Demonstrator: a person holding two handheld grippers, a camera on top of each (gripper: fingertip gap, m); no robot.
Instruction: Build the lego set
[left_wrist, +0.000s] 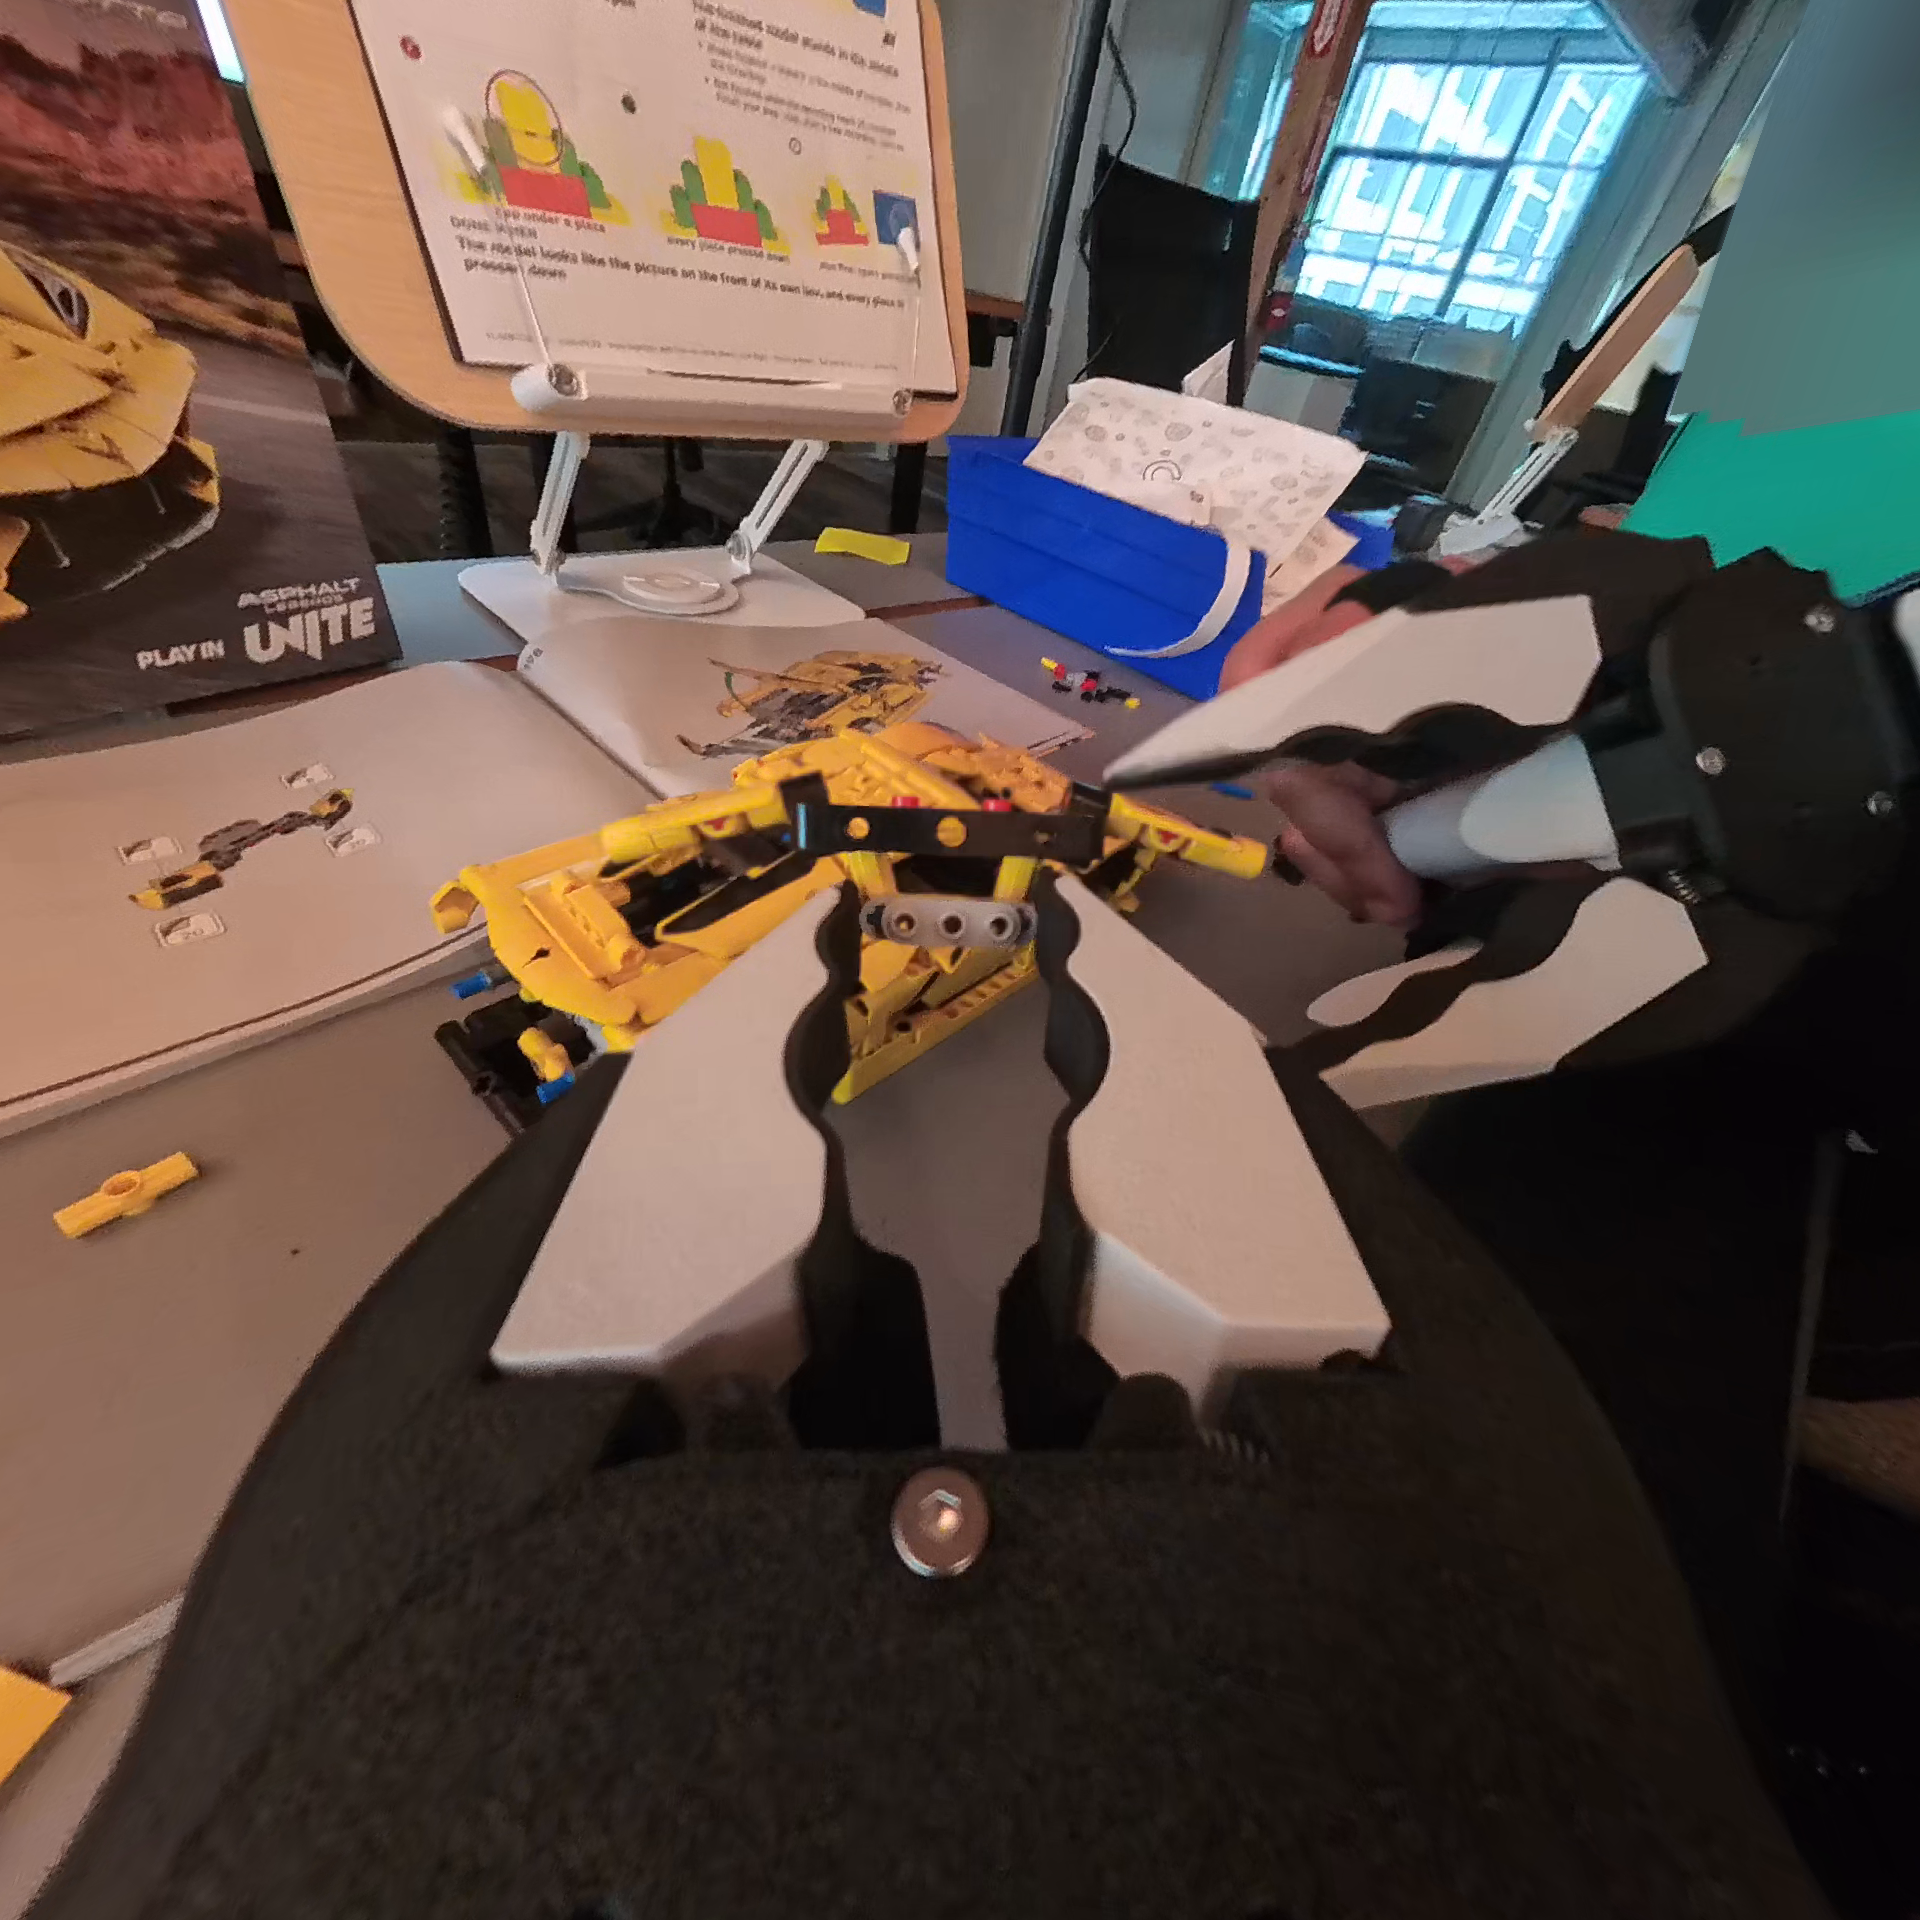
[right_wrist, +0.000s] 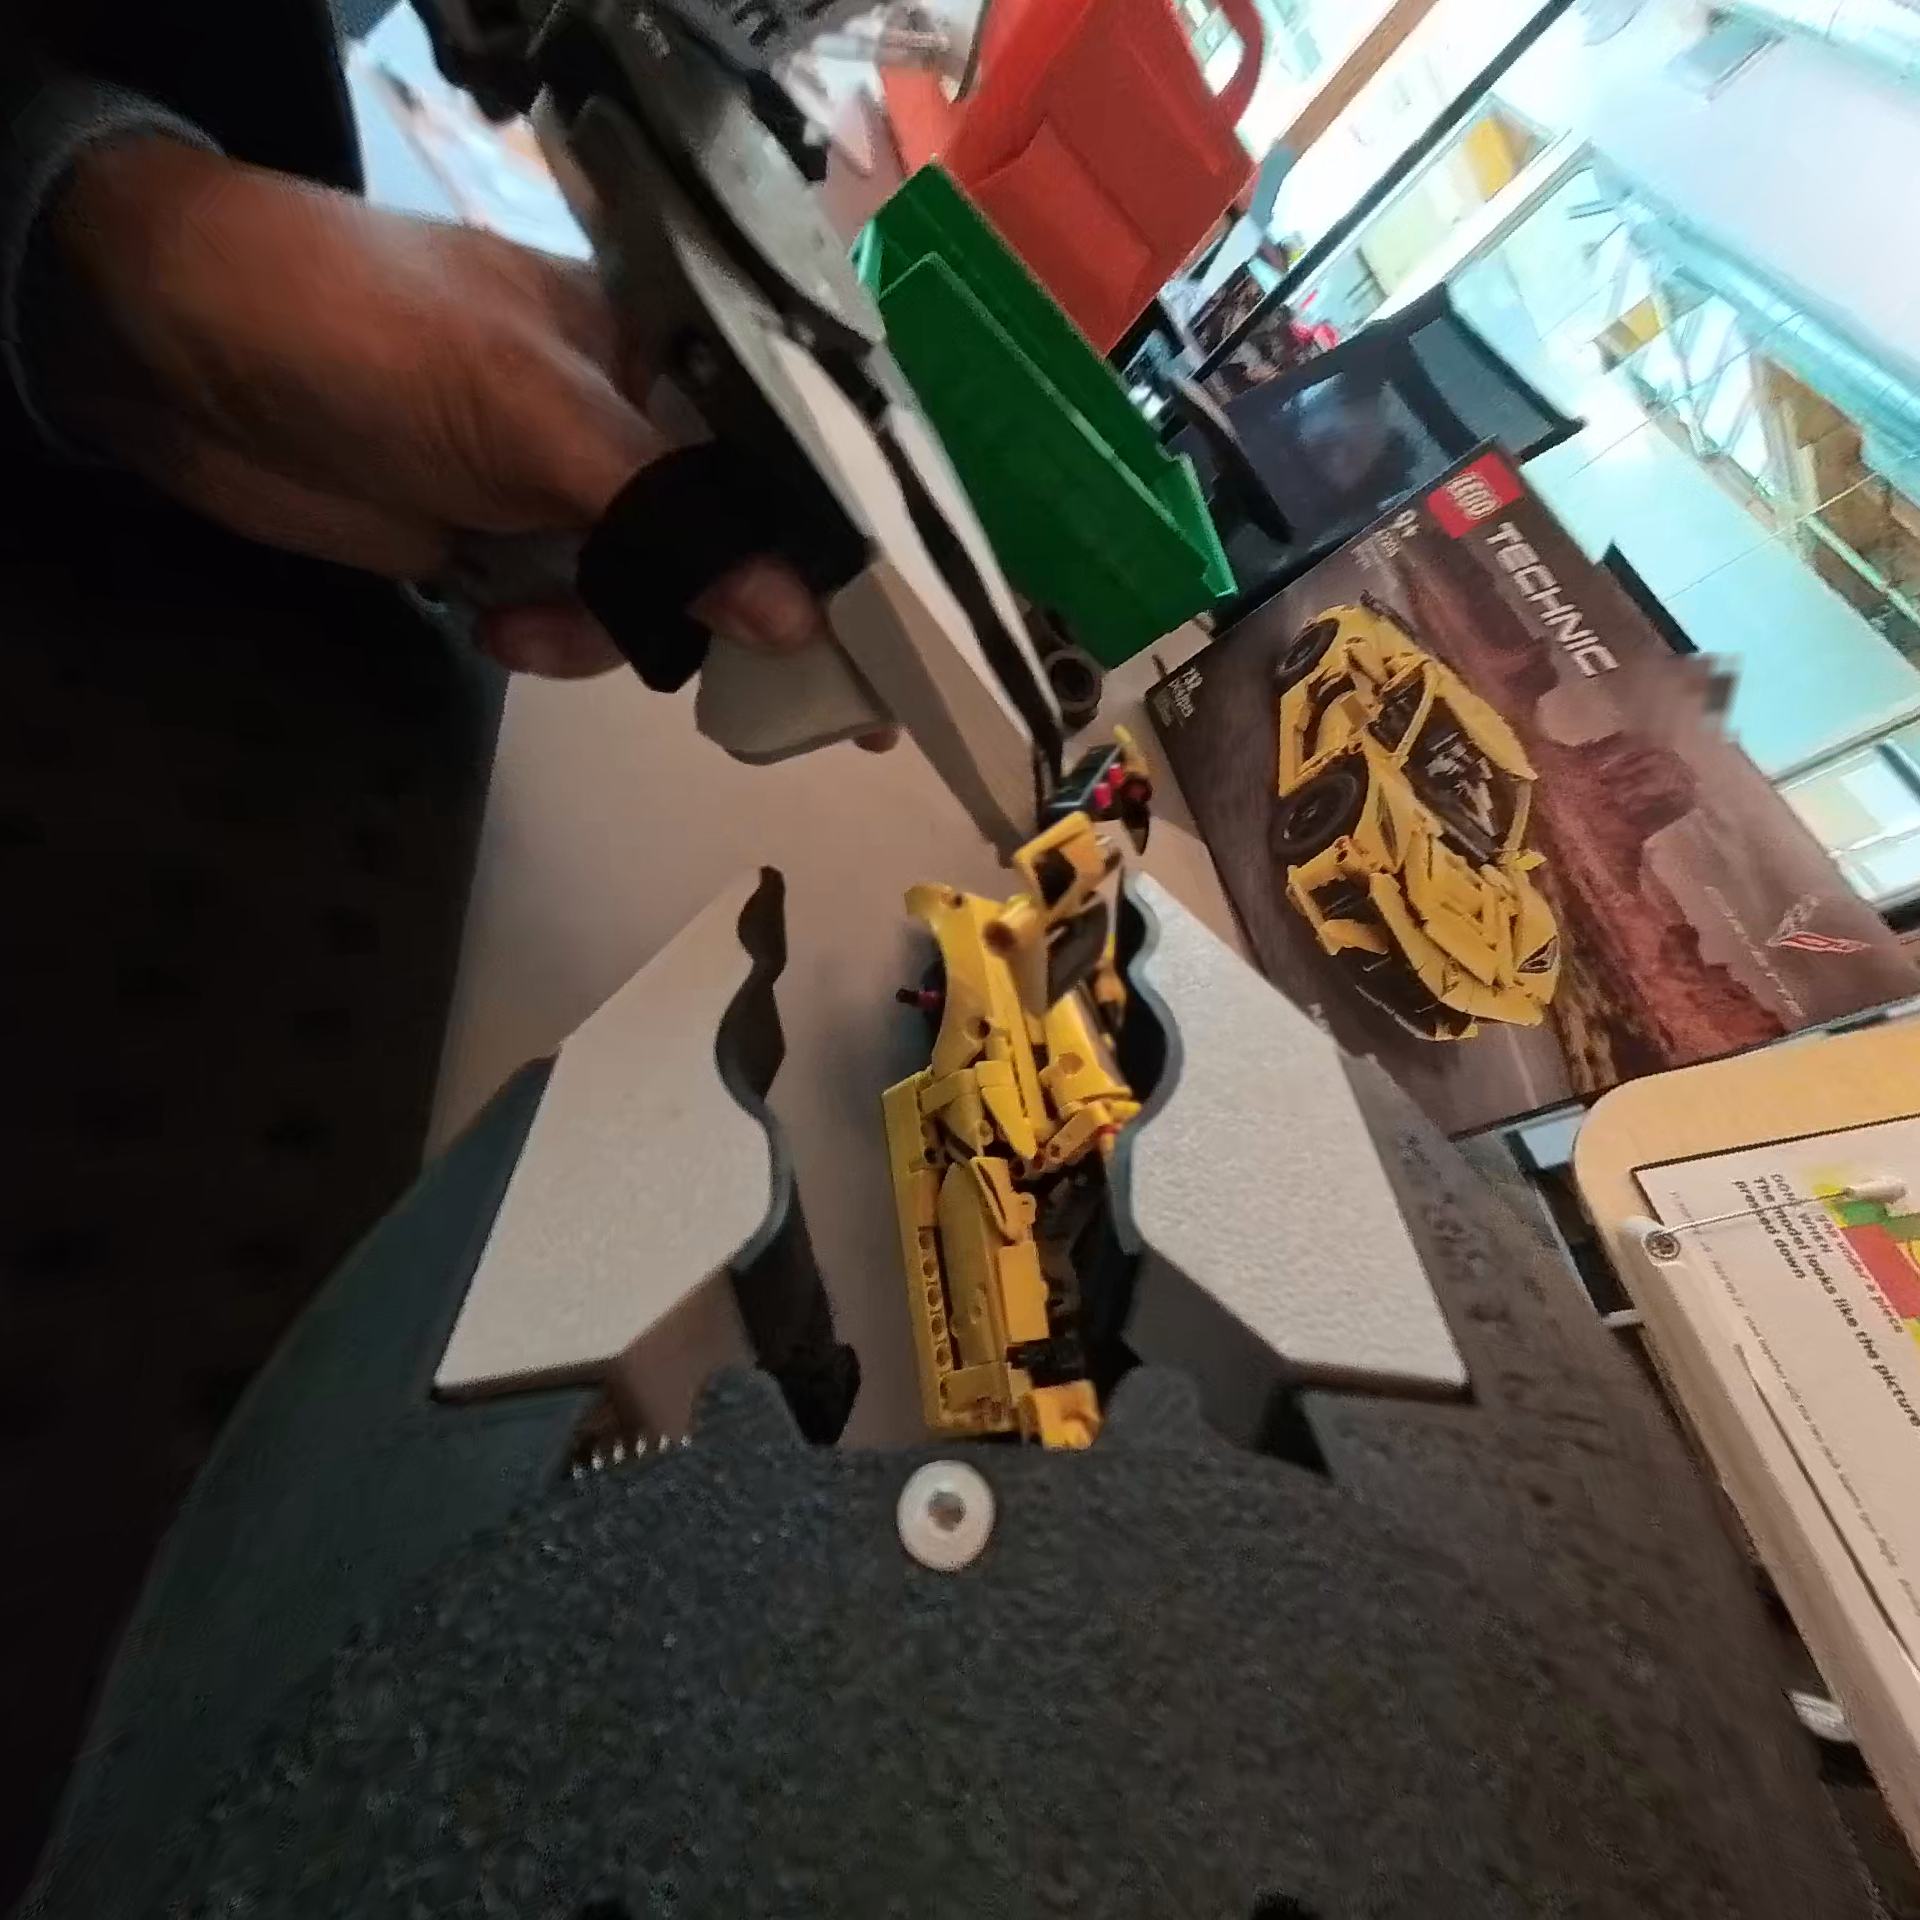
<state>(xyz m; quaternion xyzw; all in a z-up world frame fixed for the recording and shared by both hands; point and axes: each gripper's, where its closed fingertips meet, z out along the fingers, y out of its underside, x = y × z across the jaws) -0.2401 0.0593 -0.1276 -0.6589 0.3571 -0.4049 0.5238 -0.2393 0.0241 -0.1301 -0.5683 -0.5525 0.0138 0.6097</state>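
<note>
**A:** How do my jaws stand?

**B:** The left gripper (left_wrist: 940, 914) is spread, its tips either side of a grey three-hole beam (left_wrist: 948, 923) without clamping it. The right gripper (right_wrist: 951, 935) gapes wide, the yellow lego car (right_wrist: 997, 1174) between its fingers, touching only the right one.

**A:** Where is the car?

**B:** On the grey table (left_wrist: 260, 1299), just beside the open instruction booklet (left_wrist: 312, 831).

**A:** I count one loose yellow connector (left_wrist: 125, 1193) and one set box (right_wrist: 1507, 831).

**B:** And three bins: blue (left_wrist: 1081, 561) with printed paper bags (left_wrist: 1195, 457) in it; green (right_wrist: 1039, 416) and red (right_wrist: 1081, 156), contents hidden from me.
</note>
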